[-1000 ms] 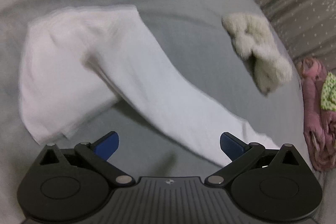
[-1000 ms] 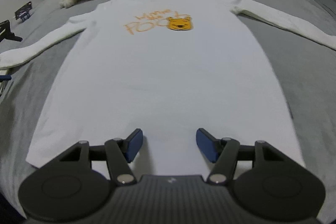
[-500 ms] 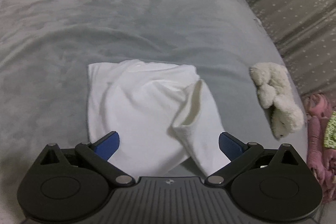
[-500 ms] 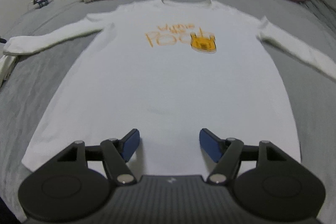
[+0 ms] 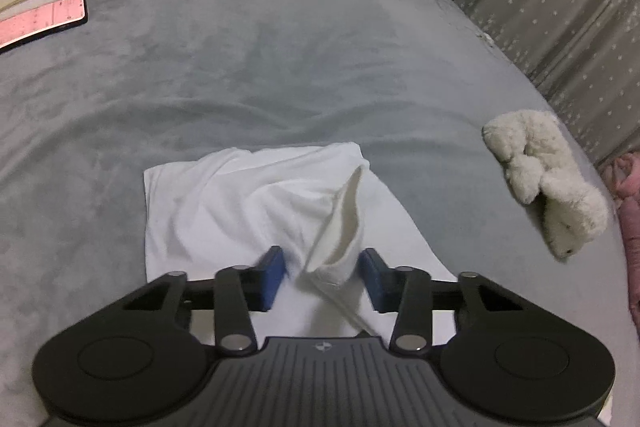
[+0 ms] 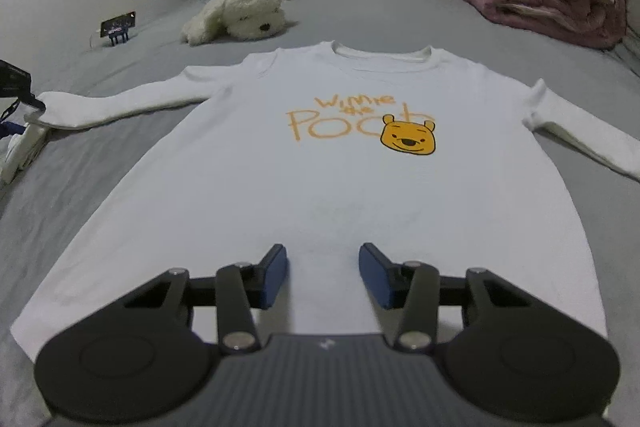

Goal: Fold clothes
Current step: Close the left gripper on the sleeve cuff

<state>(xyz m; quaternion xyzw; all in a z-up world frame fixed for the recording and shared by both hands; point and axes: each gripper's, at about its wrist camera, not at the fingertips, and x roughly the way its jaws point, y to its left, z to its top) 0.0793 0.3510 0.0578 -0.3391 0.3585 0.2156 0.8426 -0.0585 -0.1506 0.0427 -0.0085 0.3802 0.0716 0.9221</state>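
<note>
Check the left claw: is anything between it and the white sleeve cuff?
Nothing visible. The sleeve cuff already sits between the closing blue pads of the left claw, and the plush dog lies well off to the side.

Black ribbed gripper (image 5: 322, 277) bodies, blue pads (image 6: 276, 275), silver pivot screws.

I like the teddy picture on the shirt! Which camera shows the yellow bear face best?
The right wrist view. There the white shirt lies flat, front up, with the yellow bear face clear beside the orange lettering. The left wrist view shows only a white sleeve end between the closing left gripper fingers; no bear face.
</note>
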